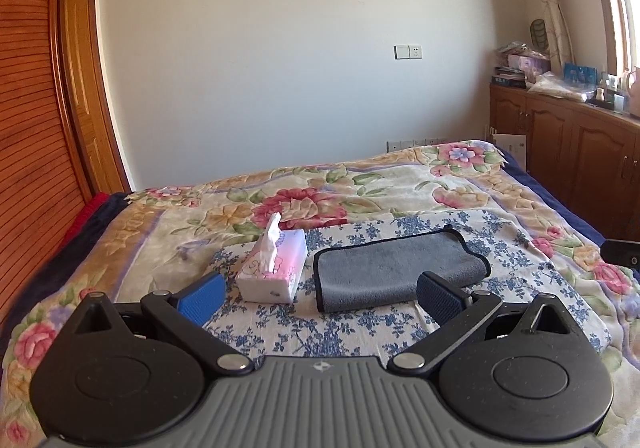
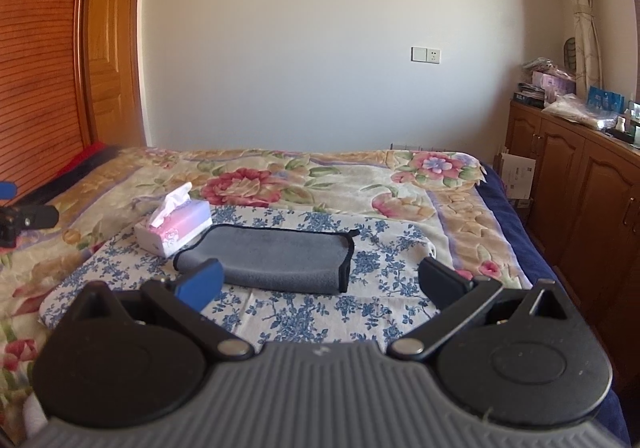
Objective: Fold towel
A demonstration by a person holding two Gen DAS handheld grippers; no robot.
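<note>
A grey towel (image 1: 396,268) with black edging lies folded into a flat strip on a blue-flowered white cloth (image 1: 320,328) on the bed. It also shows in the right wrist view (image 2: 276,260). My left gripper (image 1: 320,298) is open and empty, held above the cloth just short of the towel's near edge. My right gripper (image 2: 320,284) is open and empty, also just short of the towel's near edge. Part of the left gripper (image 2: 24,216) shows at the left edge of the right wrist view.
A pink and white tissue box (image 1: 274,270) stands on the cloth just left of the towel, also in the right wrist view (image 2: 174,226). A floral blanket (image 1: 360,184) covers the bed. Wooden cabinets (image 2: 580,184) line the right side, a wooden wardrobe (image 1: 32,128) the left.
</note>
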